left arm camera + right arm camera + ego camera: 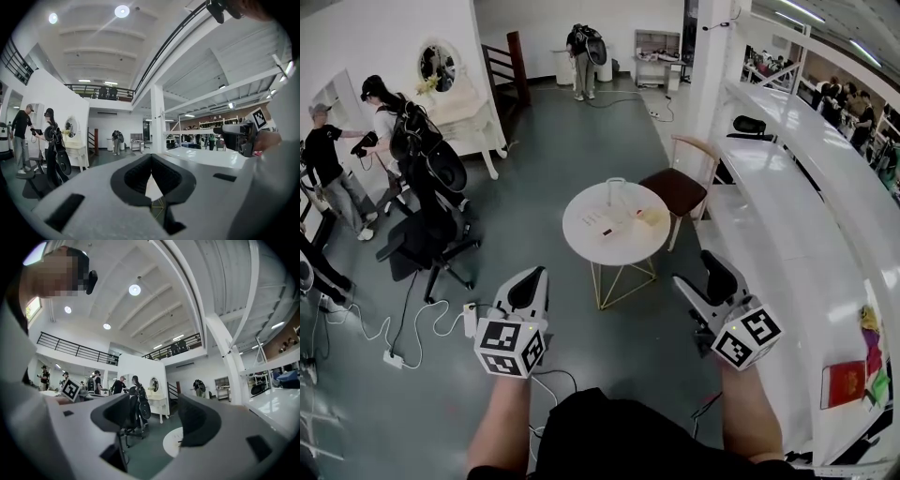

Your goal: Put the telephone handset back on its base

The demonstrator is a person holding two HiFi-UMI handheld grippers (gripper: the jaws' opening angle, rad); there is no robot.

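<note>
The left gripper [528, 281] was held low over the green floor, its jaws together with nothing between them. The right gripper [701, 274], level with it on the other side, had its jaws wide apart and empty. Both stood well short of the round white table [581, 246], where a few small things [602, 225] lay, too small to tell handset from base.

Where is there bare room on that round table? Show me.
Bare: on the round table, the near rim and left side, toward the office chair. Crowded: its middle and right, where small items lie by the brown chair.
</note>
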